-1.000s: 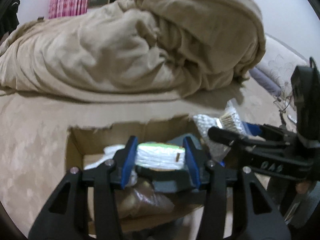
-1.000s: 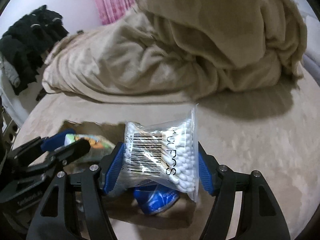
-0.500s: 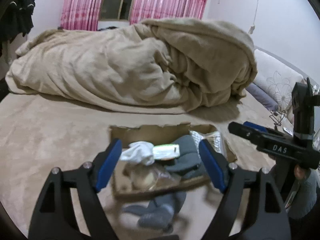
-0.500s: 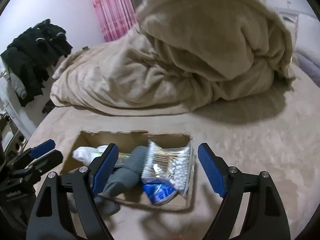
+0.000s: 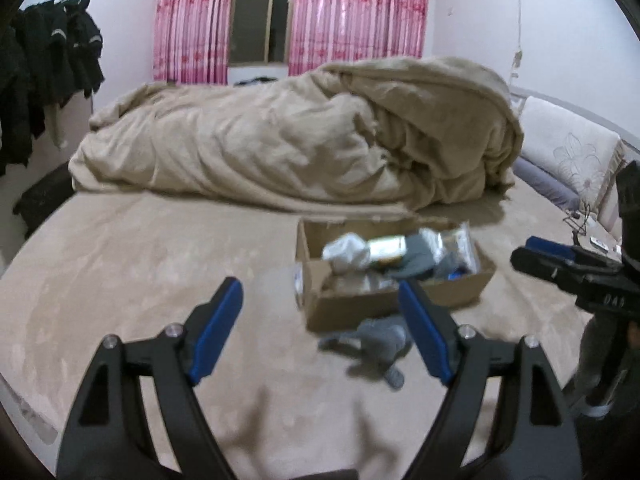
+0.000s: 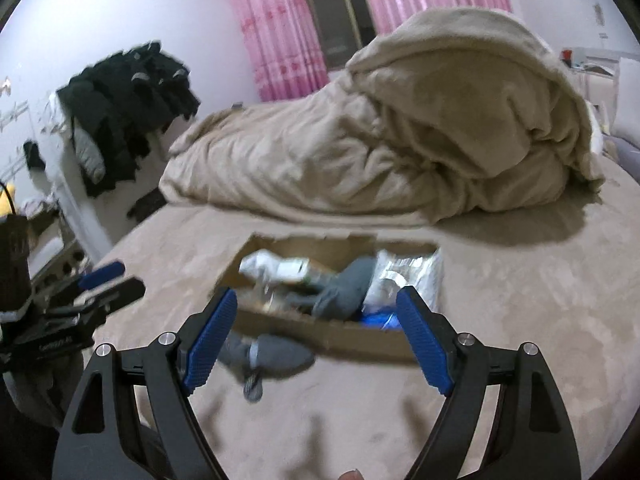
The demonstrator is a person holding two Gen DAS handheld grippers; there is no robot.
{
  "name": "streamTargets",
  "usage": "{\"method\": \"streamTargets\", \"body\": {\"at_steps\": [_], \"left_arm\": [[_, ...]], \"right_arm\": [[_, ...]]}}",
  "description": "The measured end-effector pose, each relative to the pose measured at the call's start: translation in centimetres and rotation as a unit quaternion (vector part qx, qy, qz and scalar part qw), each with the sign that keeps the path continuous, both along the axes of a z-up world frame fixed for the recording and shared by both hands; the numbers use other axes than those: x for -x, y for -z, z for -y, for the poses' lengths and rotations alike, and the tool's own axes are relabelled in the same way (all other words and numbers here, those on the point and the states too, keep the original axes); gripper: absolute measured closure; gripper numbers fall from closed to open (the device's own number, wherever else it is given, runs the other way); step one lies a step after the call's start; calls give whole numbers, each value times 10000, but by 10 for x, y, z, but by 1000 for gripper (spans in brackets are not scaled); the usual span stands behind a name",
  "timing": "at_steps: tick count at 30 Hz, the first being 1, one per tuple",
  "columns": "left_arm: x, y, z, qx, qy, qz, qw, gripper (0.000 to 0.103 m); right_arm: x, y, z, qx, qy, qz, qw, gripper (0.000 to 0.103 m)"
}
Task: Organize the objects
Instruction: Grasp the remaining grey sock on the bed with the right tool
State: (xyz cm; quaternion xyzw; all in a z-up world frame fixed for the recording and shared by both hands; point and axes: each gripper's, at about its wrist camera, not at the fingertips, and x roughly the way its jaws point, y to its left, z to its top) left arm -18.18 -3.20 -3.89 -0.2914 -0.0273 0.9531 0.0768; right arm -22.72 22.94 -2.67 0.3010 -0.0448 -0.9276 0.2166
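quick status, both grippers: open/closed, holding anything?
Left gripper: open, holding nothing, above the beige bed surface.
Right gripper: open, holding nothing, near the brown cardboard box.

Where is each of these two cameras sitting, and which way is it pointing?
Left wrist view: rides on the left gripper, looking along its open fingers across the bed at the cardboard box; the right gripper shows at the right edge.
Right wrist view: rides on the right gripper, open too, facing the same box; the left gripper shows at the left edge.
Both share the box, the grey sock in front of it, and the beige blanket.
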Motion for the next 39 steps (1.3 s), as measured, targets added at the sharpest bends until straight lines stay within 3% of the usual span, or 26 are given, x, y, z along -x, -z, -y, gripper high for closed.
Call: {"method": "streamTargets", "body": {"at_steps": [3,10,13,25,27,32,34,35,39], "left_arm": [[-3,17,2,-30,18,246,9997,22],[-2,45,-2,387,-92,436,9983,22],[1,54,2,417,-196,493,9977,22],[12,76,24,-15,-205,792,9966,22],[14,79,25,-32,-218,904,9957,22],[16,84,26,-126,-160,1013,9946,22],[15,85,25,-108,-152,1015,9947,22],[14,85,26,-103,-151,1015,9947,22],[13,84,28,-97,-176,1027,9945,22]], "right_arm": [[0,19,11,-127,-112,252,9995,19],[7,50,35,-213,-322,688,9969,19],[11,56,44,-238,-332,664,9970,19],[42,94,73,-526,-209,1071,9926,19],[49,102,74,-418,-235,1278,9906,19],[55,109,83,-320,-262,1304,9906,19],[54,108,88,-293,-338,1255,9911,30],[53,109,91,-254,-400,1291,9905,40],[45,106,102,-325,-636,1272,9893,61]]}}
